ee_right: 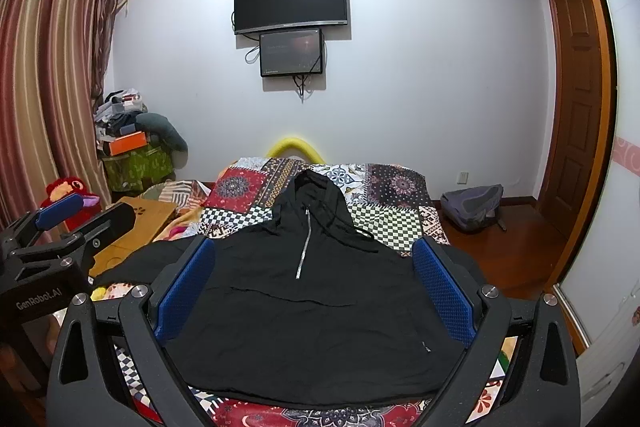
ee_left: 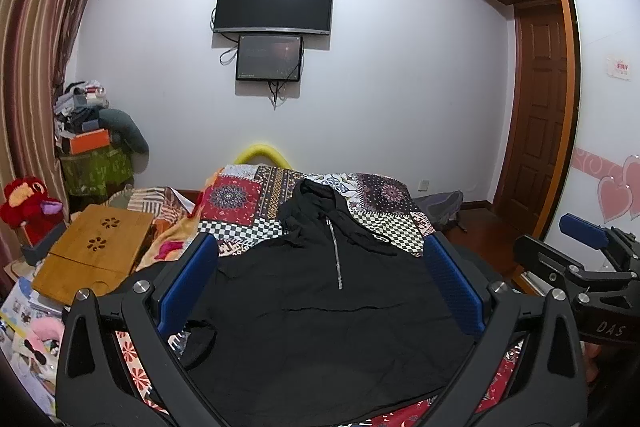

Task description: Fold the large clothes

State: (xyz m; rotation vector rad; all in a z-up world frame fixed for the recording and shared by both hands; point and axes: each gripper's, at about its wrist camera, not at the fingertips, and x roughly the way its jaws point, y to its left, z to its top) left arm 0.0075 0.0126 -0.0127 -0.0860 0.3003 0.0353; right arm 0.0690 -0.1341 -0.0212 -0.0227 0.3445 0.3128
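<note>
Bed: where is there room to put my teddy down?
Bare quilt shows right of the hood, and at the red patch to its left. The hoodie fills the near middle. Left of the bed, the wooden tray and toys crowd.

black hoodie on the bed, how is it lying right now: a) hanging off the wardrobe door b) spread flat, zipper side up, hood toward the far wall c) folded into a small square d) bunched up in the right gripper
b: the black hoodie lies spread out on the patchwork bedspread with its silver zipper facing up and the hood toward the far wall, while the left gripper and the right gripper are both open above it, holding nothing.
</note>
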